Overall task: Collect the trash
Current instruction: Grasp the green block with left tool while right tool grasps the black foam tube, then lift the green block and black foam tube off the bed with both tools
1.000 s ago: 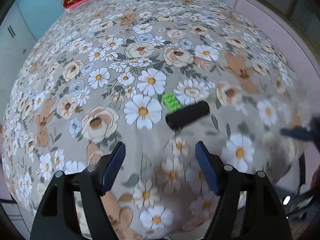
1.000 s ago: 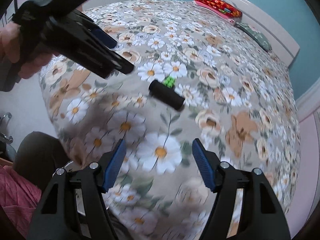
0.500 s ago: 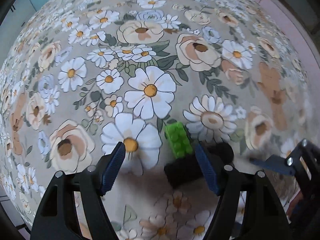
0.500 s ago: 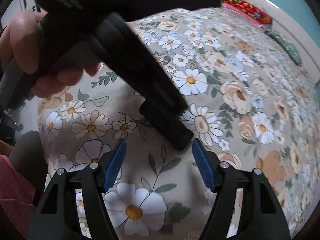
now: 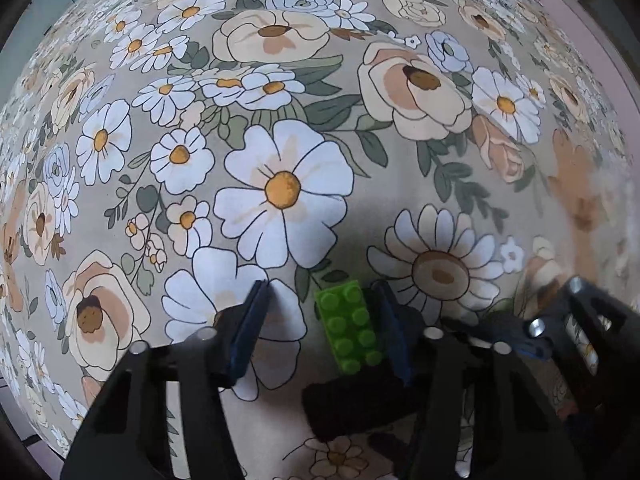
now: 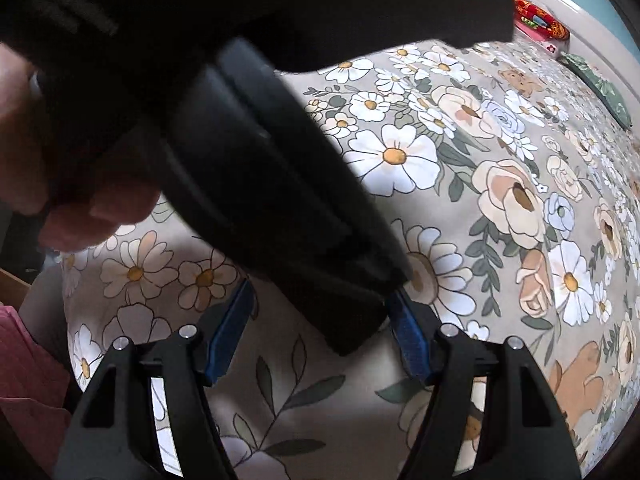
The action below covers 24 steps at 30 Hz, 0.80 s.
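A green toy brick [image 5: 351, 326] lies on the floral bedsheet [image 5: 280, 120], with a black cylinder [image 5: 356, 404] just behind it. My left gripper [image 5: 322, 304] is open, low over the sheet, with the brick between its fingers, close to the right finger [image 5: 394, 332]. My right gripper [image 6: 322, 320] is open, with the end of the black cylinder [image 6: 352, 328] between its fingers. The left gripper's body [image 6: 260, 168] fills the upper left of the right wrist view and hides the brick there.
The right gripper [image 5: 568, 320] shows at the right edge of the left wrist view. A red patterned pillow [image 6: 538, 20] and a green one [image 6: 604, 88] lie at the far head of the bed. The bed edge is near, at lower left.
Both grippers have moved forward and down to the objects. The brick now sits between the left fingers and the cylinder's end between the right fingers. Both stay open.
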Motion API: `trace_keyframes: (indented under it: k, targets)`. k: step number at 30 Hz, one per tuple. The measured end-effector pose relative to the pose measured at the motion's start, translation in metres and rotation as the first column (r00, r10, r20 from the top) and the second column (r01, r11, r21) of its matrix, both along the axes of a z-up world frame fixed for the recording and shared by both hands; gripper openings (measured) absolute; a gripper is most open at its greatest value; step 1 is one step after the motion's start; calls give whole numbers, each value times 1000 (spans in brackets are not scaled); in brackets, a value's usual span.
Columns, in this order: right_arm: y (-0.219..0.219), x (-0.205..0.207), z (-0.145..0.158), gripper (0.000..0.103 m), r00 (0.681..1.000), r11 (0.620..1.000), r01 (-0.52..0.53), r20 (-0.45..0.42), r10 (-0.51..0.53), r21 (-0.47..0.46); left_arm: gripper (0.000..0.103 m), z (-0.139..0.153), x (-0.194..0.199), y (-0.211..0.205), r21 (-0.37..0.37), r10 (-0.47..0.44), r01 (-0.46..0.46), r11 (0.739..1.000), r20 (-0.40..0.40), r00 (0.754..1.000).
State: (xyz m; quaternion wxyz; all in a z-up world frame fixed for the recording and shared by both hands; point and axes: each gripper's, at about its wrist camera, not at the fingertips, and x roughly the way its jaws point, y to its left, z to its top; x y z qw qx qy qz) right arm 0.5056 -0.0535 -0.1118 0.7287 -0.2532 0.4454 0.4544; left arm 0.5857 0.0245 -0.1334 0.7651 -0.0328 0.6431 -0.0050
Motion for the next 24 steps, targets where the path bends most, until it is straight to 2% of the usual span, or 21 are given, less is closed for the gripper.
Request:
trace_keyframes:
  k: [3, 5, 6, 8, 17, 24]
  targets:
    - [1, 0, -3, 67, 1000, 1000, 0, -18, 0, 9, 43, -2, 4, 0, 3, -1, 1, 1000, 1, 1000]
    - [2, 0, -5, 50, 999, 1000, -3, -42, 4, 19, 31, -3, 4, 0, 0, -2, 2, 1000, 8, 1000]
    - [2, -1, -7, 39, 998, 1000, -5, -60, 7, 20, 30, -3, 4, 1, 1, -5, 5, 1000, 11, 1000]
    - [2, -5, -8, 37, 999, 1000, -3, -45, 4, 13, 29, -3, 8, -4, 8, -18, 18, 1000, 17, 1000]
    - [0, -25, 0, 34, 999, 999, 38, -20, -38, 26, 23, 13, -19, -3, 26, -43, 42, 999, 43, 998]
    - [-19, -48, 22, 34, 998, 998, 63, 14, -63, 16, 23, 50, -33, 9, 40, -37, 33, 999, 109, 993]
